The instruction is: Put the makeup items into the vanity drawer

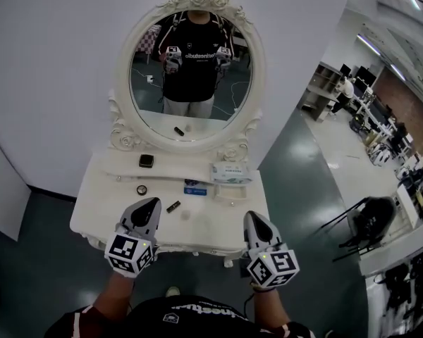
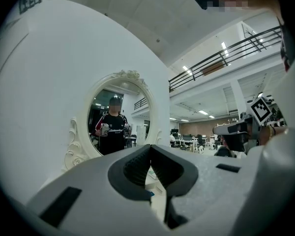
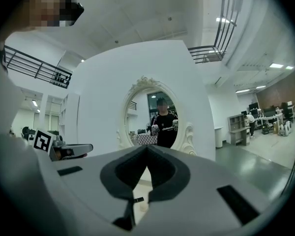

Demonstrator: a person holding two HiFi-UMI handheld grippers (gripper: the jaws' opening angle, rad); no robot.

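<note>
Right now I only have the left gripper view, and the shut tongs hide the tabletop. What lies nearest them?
Observer: In the head view, a small black tube lies on the vanity top, just right of the left tongs.
Operator: Anything farther back?
Observer: A black square compact sits just below the oval mirror.
Operator: Are the right tongs carrying anything?
Observer: No. The right gripper view shows them shut with nothing between them.
</note>
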